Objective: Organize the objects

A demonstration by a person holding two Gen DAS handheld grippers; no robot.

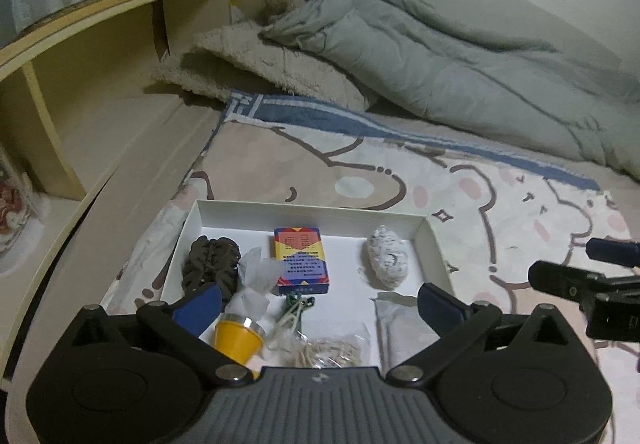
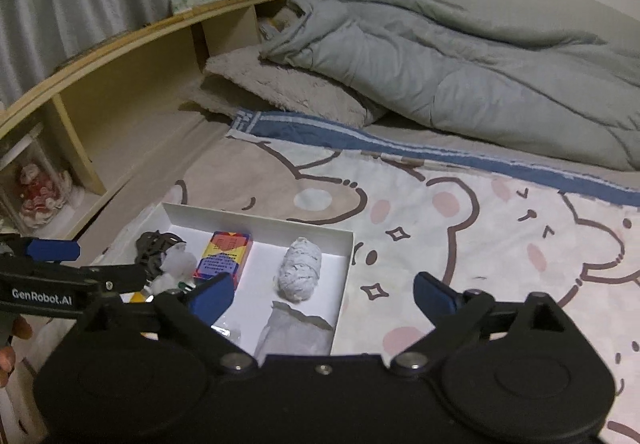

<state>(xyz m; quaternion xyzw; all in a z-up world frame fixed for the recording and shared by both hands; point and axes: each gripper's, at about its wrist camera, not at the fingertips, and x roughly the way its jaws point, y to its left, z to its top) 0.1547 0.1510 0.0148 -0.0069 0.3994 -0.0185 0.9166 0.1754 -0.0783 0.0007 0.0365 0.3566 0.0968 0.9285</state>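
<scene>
"GenRobot.AI" stands in white on the black body of the left gripper (image 2: 52,250); print on the colourful box (image 2: 223,256) is unreadable

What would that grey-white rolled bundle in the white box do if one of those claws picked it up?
The grey-white bundle looks like wound cloth or yarn, so it would probably squash a little and feel light. Its rounded, oblong shape might let it roll sideways on the white box floor if nudged. The fuzzy surface likely grips well, not slippery.
</scene>
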